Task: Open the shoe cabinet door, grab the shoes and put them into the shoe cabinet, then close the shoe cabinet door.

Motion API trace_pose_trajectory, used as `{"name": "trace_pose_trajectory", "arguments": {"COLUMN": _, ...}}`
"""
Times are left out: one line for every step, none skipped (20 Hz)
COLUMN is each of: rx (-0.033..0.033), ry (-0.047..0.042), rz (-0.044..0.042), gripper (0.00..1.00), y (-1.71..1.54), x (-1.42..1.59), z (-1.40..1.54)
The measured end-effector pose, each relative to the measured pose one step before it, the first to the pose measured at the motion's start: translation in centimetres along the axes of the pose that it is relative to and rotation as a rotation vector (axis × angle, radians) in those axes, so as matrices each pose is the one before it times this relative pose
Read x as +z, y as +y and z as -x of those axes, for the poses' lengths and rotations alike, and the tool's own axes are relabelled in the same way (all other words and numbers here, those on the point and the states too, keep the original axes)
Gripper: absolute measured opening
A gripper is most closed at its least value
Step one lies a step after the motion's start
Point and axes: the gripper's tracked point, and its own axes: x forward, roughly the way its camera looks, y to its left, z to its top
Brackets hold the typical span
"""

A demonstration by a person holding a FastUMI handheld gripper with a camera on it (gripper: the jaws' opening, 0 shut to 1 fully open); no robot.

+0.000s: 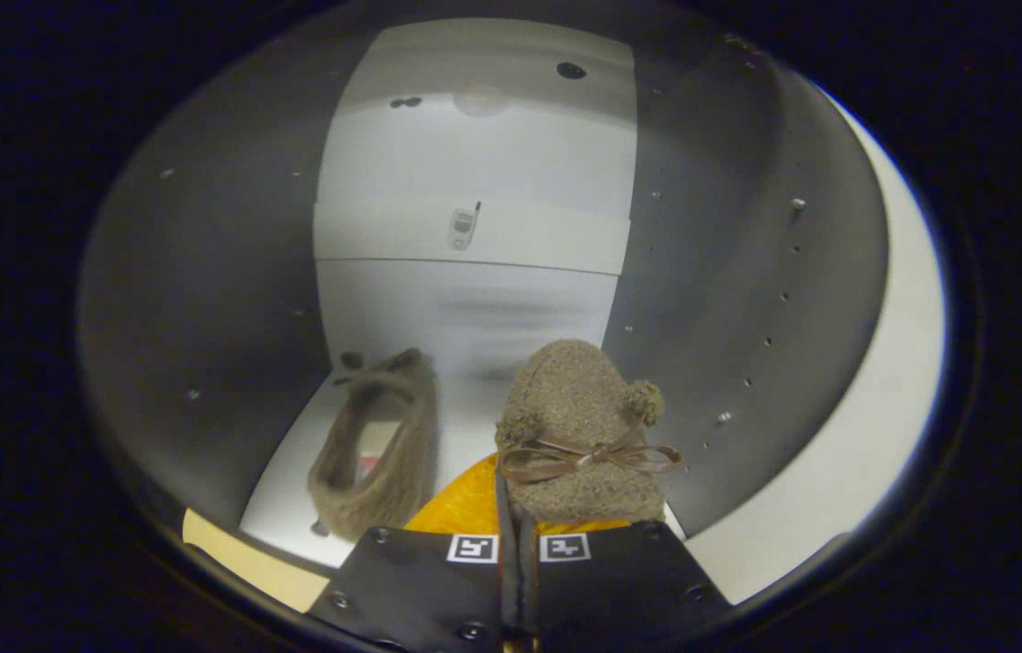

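Inside the shoe cabinet, the tool is clenched on the heel of a bowed brown shoe above the shelf; its mate lies just left. Released tilted, it could roll against the door opening.

The gripper reaches into the open shoe cabinet, its fingers closed together on the heel edge of a shoe that points away toward the back wall. This shoe sits on the right part of the cabinet floor, near the right side wall. A second shoe lies on the same floor to the left of the first, just apart from it and ahead of the fingers to their left. Higher up the back wall sits a small metal fitting. The cabinet's front edge runs outside the right wall.
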Motion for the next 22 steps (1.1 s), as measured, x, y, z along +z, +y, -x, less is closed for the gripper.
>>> {"name": "trace_pose_trajectory", "arguments": {"rx": -0.00516, "ry": 0.01306, "rz": 0.00814, "gripper": 0.03, "y": -0.059, "x": 0.213, "z": -1.642}}
{"name": "trace_pose_trajectory", "arguments": {"rx": -0.00093, "ry": 0.01108, "rz": 0.00777, "gripper": 0.03, "y": -0.048, "x": 0.073, "z": -1.455}}
{"name": "trace_pose_trajectory", "arguments": {"rx": 0.00659, "ry": 0.00839, "rz": 0.00793, "gripper": 0.03, "y": 0.183, "x": 0.046, "z": -1.213}}
{"name": "trace_pose_trajectory", "arguments": {"rx": 0.00400, "ry": 0.01156, "rz": 0.00857, "gripper": 0.02, "y": 0.029, "x": -0.023, "z": -1.076}}
{"name": "trace_pose_trajectory", "arguments": {"rx": 0.00200, "ry": 0.01636, "rz": 0.01198, "gripper": 0.02, "y": 0.151, "x": -0.169, "z": -0.841}}
{"name": "trace_pose_trajectory", "arguments": {"rx": 0.00501, "ry": 0.01386, "rz": 0.01081, "gripper": 0.03, "y": 0.145, "x": -0.209, "z": -1.099}}
{"name": "trace_pose_trajectory", "arguments": {"rx": 0.00654, "ry": 0.01739, "rz": 0.00887, "gripper": 0.03, "y": 0.149, "x": -0.320, "z": -0.849}}
{"name": "trace_pose_trajectory", "arguments": {"rx": 0.00774, "ry": 0.01688, "rz": 0.00449, "gripper": 0.02, "y": 0.164, "x": -0.350, "z": -0.698}}
{"name": "trace_pose_trajectory", "arguments": {"rx": 0.00698, "ry": 0.01047, "rz": 0.00064, "gripper": 0.03, "y": 0.191, "x": -0.220, "z": -0.437}}
{"name": "trace_pose_trajectory", "arguments": {"rx": 0.00318, "ry": -0.00697, "rz": 0.00034, "gripper": 0.03, "y": 0.081, "x": 0.190, "z": -0.121}}
{"name": "trace_pose_trajectory", "arguments": {"rx": 0.00409, "ry": -0.00541, "rz": 0.00219, "gripper": 0.03, "y": 0.017, "x": 0.135, "z": -0.124}}
{"name": "trace_pose_trajectory", "arguments": {"rx": 0.00776, "ry": 0.00538, "rz": -0.00004, "gripper": 0.02, "y": 0.144, "x": -0.048, "z": -0.072}}
{"name": "trace_pose_trajectory", "arguments": {"rx": 0.00544, "ry": 0.00062, "rz": -0.00376, "gripper": 0.02, "y": 0.061, "x": 0.074, "z": -0.159}}
{"name": "trace_pose_trajectory", "arguments": {"rx": 0.00780, "ry": 0.00579, "rz": -0.00803, "gripper": 0.03, "y": 0.182, "x": -0.073, "z": -0.230}}
{"name": "trace_pose_trajectory", "arguments": {"rx": 0.00470, "ry": 0.00951, "rz": -0.00811, "gripper": 0.03, "y": -0.072, "x": -0.109, "z": -0.026}}
{"name": "trace_pose_trajectory", "arguments": {"rx": -0.00011, "ry": 0.00510, "rz": -0.00862, "gripper": 0.03, "y": -0.028, "x": -0.153, "z": -0.004}}
{"name": "trace_pose_trajectory", "arguments": {"rx": -0.01147, "ry": 0.00172, "rz": -0.00348, "gripper": 0.04, "y": -0.123, "x": -0.050, "z": 0.088}}
{"name": "trace_pose_trajectory", "arguments": {"rx": -0.01105, "ry": 0.02061, "rz": 0.01168, "gripper": 0.04, "y": -0.179, "x": -0.657, "z": 0.263}}
{"name": "trace_pose_trajectory", "arguments": {"rx": -0.00954, "ry": -0.00364, "rz": 0.01018, "gripper": 0.14, "y": -0.122, "x": -0.034, "z": 0.238}}
{"name": "trace_pose_trajectory", "arguments": {"rx": -0.00743, "ry": -0.00598, "rz": 0.00061, "gripper": 0.15, "y": 0.138, "x": 0.072, "z": 0.030}}
{"name": "trace_pose_trajectory", "arguments": {"rx": -0.00442, "ry": 0.00989, "rz": -0.00190, "gripper": 0.15, "y": -0.055, "x": -0.151, "z": 0.246}}
{"name": "trace_pose_trajectory", "arguments": {"rx": -0.00904, "ry": -0.00137, "rz": -0.00001, "gripper": 0.24, "y": -0.181, "x": -0.010, "z": 0.176}}
